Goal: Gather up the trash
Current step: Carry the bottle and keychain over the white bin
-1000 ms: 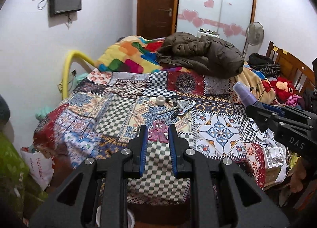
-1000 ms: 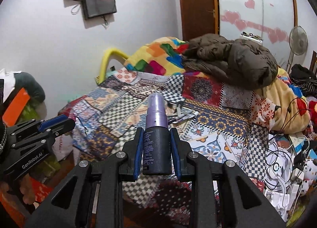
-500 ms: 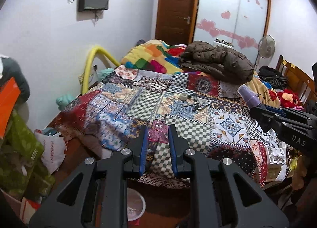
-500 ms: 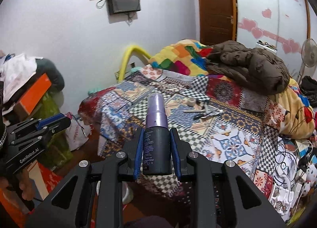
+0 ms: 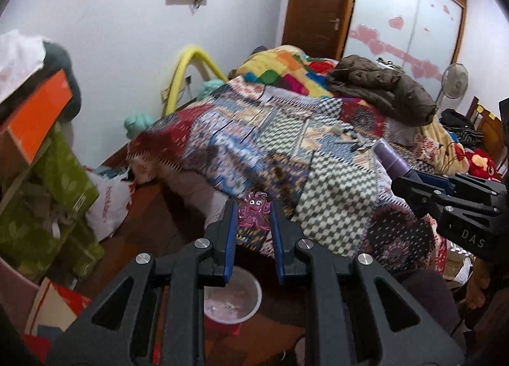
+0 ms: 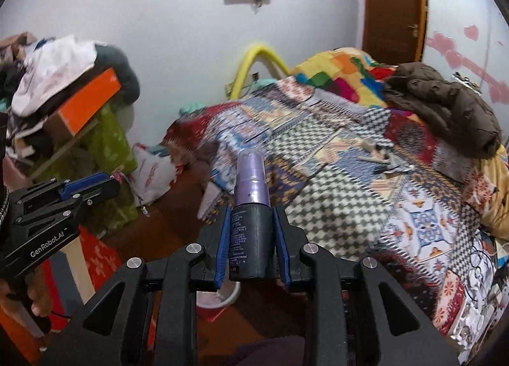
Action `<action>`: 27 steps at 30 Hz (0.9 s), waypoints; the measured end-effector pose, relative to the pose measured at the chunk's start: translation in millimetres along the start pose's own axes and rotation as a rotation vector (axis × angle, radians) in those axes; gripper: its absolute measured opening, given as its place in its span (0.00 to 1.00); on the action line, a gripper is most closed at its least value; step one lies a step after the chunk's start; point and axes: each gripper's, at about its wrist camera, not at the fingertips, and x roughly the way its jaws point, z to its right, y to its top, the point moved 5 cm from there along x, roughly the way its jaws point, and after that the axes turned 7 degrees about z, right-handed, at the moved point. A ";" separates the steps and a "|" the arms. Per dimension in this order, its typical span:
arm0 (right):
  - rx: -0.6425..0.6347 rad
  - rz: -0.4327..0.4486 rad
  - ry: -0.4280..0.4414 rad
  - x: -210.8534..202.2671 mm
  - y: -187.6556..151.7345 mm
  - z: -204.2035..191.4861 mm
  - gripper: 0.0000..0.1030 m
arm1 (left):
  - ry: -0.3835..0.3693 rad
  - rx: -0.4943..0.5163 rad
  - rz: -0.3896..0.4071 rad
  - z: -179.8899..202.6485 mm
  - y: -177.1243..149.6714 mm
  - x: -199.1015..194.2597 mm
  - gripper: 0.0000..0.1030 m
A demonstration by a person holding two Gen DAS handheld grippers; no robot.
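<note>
My left gripper (image 5: 253, 213) is shut on a small pink monster-shaped charm (image 5: 254, 210), held above the floor in front of the bed. My right gripper (image 6: 251, 223) is shut on a dark spray bottle (image 6: 251, 240) with a purple cap, held upright. The bottle's purple cap (image 5: 389, 157) also shows at the right of the left wrist view. A white bin with a red base (image 5: 233, 300) stands on the floor below both grippers; it also shows in the right wrist view (image 6: 219, 297), partly hidden by the bottle. The left gripper (image 6: 111, 180) shows at the left of the right wrist view.
A bed with a patchwork blanket (image 5: 318, 156) fills the right side. Small tools and a tape roll (image 6: 378, 159) lie on it, and a brown jacket (image 5: 381, 92). Green boxes (image 5: 54, 194), an orange box (image 5: 35, 121) and a white shopping bag (image 5: 111, 197) crowd the left.
Both grippers have pulled back from the bed and swung left and down with their loads. The floor and the white bin have come into view below them.
</note>
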 end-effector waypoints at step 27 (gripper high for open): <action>-0.062 -0.476 0.159 156.4 -100.0 -83.2 0.23 | 0.012 -0.153 -0.371 -74.8 -137.5 106.2 0.19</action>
